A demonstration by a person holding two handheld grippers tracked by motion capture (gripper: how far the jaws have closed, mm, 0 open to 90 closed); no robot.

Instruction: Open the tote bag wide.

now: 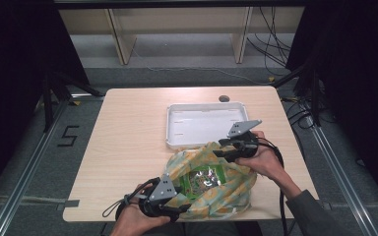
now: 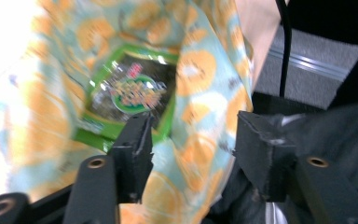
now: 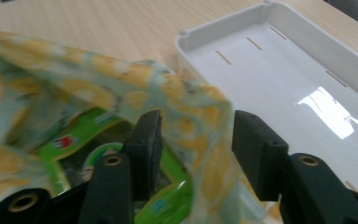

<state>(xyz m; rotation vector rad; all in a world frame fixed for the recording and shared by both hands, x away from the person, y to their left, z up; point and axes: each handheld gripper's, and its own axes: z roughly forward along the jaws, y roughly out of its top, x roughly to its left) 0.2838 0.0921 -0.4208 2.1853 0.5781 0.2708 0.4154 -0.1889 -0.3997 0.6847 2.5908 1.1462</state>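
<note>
Between both grippers' jaws: the bag's (image 1: 211, 183) rim.

Packet (image 1: 203, 178) in bag (image 1: 226, 194), tray (image 1: 174, 129) behind

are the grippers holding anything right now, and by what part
Nothing is clamped: both the left gripper and the right gripper are open, each straddling the bag rim.

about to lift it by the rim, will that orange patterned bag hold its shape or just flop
Likely floppy: the bag is thin, wrinkled fabric whose rim sags around each claw, left and right. It probably slumps when lifted. The glossy green packet inside looks slick, so it may slide and shift the weight.
</note>
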